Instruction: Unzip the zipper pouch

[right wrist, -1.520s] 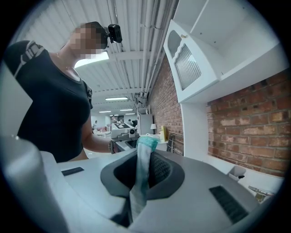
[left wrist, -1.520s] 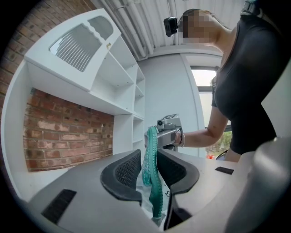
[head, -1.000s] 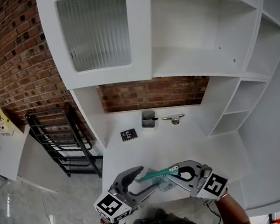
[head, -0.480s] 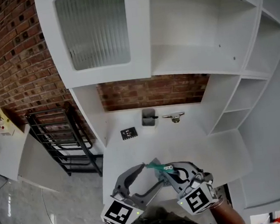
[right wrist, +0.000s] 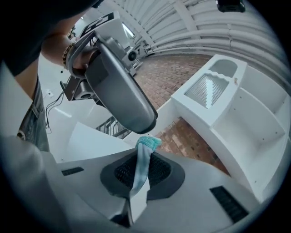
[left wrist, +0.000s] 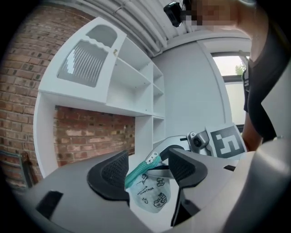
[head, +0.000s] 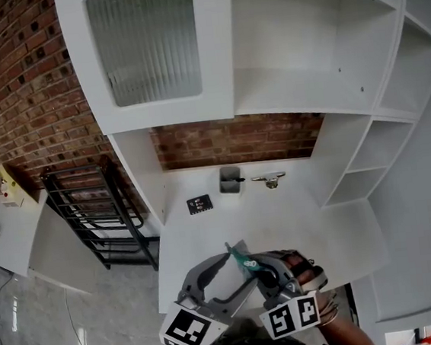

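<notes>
**Pouch Turned on Edge, Left Jaws Closing In**

The right gripper is clamped tight on the teal zipper edge of the small translucent printed zipper pouch. Since a second ago it has rolled over, so the pouch now stands on edge in the air above the white desk. The left gripper stands half apart and has just been closing around the pouch's free end, not yet pinching it. It is probably setting its grip for the pull. Only the left gripper view shows the pale tab at the zipper's end and the cartoon print. Only the head view shows the grey pen cup far behind.
</notes>
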Tool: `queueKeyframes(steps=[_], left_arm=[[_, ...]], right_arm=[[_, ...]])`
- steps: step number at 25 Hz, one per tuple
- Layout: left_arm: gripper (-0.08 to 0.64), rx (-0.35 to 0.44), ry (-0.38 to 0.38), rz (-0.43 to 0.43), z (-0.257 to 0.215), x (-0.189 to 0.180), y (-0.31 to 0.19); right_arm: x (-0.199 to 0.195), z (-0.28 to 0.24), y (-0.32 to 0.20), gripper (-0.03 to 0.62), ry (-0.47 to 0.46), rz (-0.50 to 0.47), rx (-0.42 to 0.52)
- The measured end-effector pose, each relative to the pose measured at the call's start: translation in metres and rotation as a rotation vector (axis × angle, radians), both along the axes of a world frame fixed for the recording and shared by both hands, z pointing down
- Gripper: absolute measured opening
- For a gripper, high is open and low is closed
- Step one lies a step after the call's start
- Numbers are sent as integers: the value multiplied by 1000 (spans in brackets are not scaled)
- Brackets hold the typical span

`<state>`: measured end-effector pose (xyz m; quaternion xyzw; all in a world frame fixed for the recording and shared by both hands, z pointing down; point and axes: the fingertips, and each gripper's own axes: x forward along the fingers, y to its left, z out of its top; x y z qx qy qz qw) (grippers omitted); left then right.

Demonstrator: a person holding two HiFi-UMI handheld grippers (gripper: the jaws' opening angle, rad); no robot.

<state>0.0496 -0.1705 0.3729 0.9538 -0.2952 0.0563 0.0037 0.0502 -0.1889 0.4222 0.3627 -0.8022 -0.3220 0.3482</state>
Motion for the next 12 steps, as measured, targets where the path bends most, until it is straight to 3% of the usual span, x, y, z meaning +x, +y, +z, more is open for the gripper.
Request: queueKeyframes(steps=[3, 12], left_arm=[[261, -17, -26, -5, 9, 4, -1], [199, -74, 5, -15, 16, 5, -5]], right_arm=[[-5, 1, 4, 9, 63, -12, 50], [-6, 1, 4, 9, 209, -12, 162]])
